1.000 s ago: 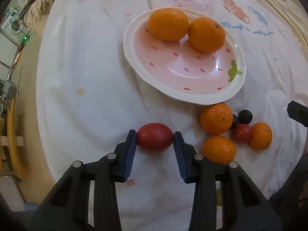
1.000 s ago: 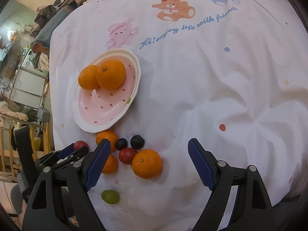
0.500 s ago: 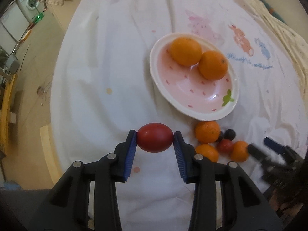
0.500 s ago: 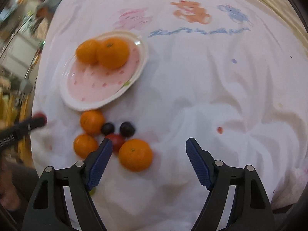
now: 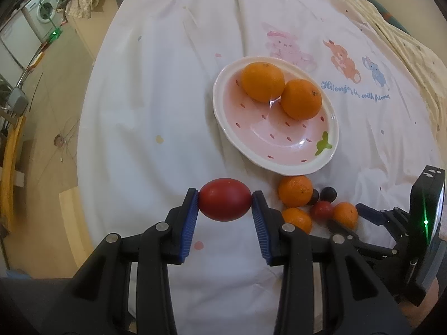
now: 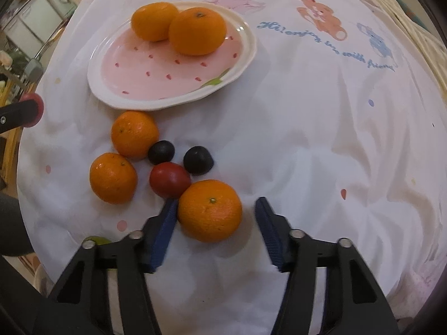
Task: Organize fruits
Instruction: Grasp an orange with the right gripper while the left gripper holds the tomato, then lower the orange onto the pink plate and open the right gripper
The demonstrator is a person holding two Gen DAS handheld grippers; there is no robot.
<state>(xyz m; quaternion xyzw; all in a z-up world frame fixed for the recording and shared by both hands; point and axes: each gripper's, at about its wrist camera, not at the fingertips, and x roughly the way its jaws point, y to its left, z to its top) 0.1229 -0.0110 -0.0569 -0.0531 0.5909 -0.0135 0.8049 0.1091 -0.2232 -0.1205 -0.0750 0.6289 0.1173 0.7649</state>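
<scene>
My left gripper is shut on a red oval fruit and holds it above the white cloth, near side of the pink strawberry plate. The plate holds two oranges. My right gripper is open, its jaws on either side of an orange on the cloth. Its left pad is close to the orange. Beside that orange lie a red fruit, two dark plums and two more oranges.
A small green fruit lies half hidden behind my right gripper's left arm. The table edge runs along the left with floor and a washing machine beyond. The cloth is wrinkled, with cartoon prints at the far side.
My left gripper has lifted and drawn back with the red fruit. My right gripper has moved down and forward, and now straddles the nearest orange.
</scene>
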